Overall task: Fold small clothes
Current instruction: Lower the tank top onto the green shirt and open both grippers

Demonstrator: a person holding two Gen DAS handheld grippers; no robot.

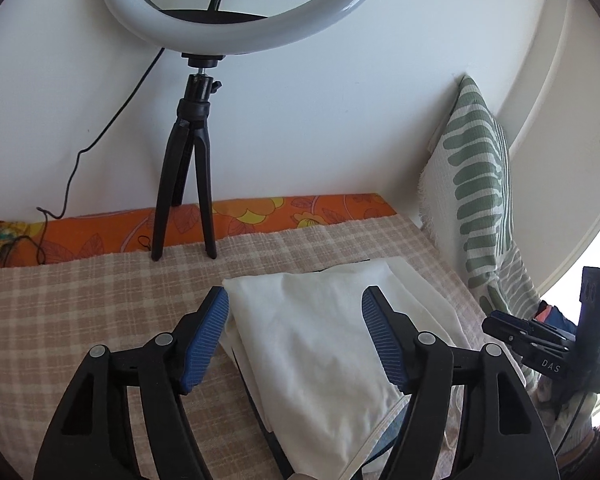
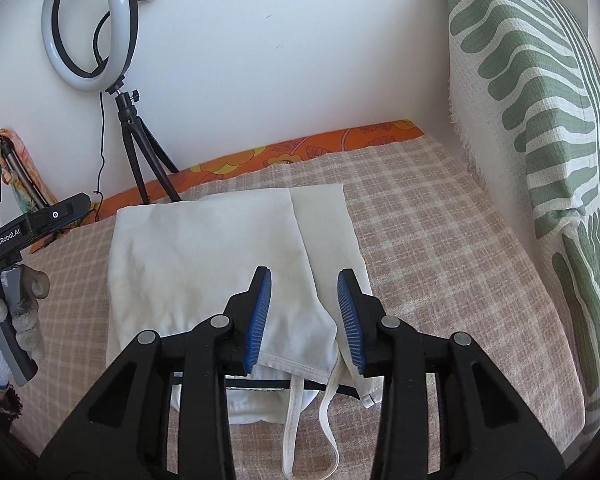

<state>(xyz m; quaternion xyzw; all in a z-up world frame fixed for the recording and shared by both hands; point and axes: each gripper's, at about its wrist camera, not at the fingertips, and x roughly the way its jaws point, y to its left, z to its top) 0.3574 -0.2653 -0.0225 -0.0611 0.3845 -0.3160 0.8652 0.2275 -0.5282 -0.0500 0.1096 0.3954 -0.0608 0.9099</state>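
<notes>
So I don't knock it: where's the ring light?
The ring light stands on its tripod against the wall, upper left in the right wrist view, behind the white garment.

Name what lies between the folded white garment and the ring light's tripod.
Only bare checked cloth separates the white garment from the tripod; nothing else sits there. The left wrist view shows it best.

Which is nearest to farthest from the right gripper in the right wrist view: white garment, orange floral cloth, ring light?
From the right gripper, jaws open:
1. White garment, right under and ahead of the fingers, on the checked cover.
2. Orange floral cloth, along the far edge by the wall.
3. Ring light, far left, up against the wall on its tripod.
</notes>
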